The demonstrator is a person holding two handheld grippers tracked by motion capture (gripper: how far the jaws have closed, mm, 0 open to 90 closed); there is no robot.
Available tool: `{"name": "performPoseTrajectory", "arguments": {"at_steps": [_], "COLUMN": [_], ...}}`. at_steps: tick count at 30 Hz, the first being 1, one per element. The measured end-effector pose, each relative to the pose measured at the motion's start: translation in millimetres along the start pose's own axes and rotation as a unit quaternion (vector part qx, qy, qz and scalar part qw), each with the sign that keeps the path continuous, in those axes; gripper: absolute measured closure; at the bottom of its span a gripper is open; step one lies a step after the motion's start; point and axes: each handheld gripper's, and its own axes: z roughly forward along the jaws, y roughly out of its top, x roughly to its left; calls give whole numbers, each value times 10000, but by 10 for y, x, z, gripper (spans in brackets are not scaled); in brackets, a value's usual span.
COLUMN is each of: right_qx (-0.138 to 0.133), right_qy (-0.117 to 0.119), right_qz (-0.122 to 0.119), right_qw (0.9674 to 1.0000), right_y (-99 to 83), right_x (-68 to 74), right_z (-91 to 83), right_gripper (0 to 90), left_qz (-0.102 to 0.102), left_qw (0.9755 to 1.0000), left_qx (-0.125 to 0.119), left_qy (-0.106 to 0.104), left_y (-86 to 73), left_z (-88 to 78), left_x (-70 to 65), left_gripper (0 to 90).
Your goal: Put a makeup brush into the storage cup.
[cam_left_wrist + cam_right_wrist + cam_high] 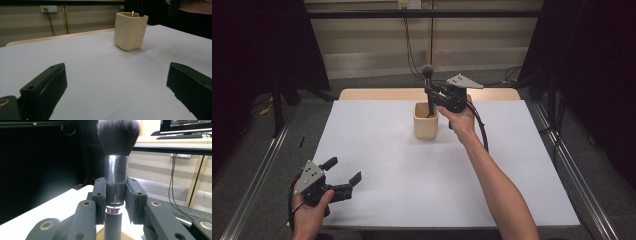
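Brush (pixel 117 170) stands upright at centre frame in the right gripper view, clamped on its slick metal ferrule by the right gripper (pixel 116 195), handle entering the beige cup (pixel 425 121). Probably light, stiff-handled, soft-bristled; better gripped below the chrome. Left gripper (pixel 343 176) rests released at lower left.

The brush (pixel 116 157) is cut off at the top and bottom edges of the right gripper view, so its bristle tips and lower handle are out of sight, and in the high view its lower end is hidden inside the cup (pixel 425 121). In the left gripper view the brush handle is cut by the top edge just above the cup, and a hand (pixel 195 6) at the top right corner is mostly out of frame. The left gripper (pixel 343 176) is partly covered by the hand that holds it in the high view, and the cup's contents cannot be made out.
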Motion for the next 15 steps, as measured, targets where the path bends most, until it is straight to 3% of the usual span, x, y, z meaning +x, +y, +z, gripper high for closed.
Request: {"name": "performPoseTrajectory", "arguments": {"at_steps": [15], "right_qx": [126], "right_qy": [16], "right_qz": [38], "right_qw": [9999], "right_y": [-125], "right_x": [-18], "right_z": [-6], "right_gripper": [716], "left_qz": [34], "left_qw": [10000], "left_qx": [12], "left_qy": [9], "left_y": [2], "left_z": [2], "left_x": [-3], "left_gripper": [30]}}
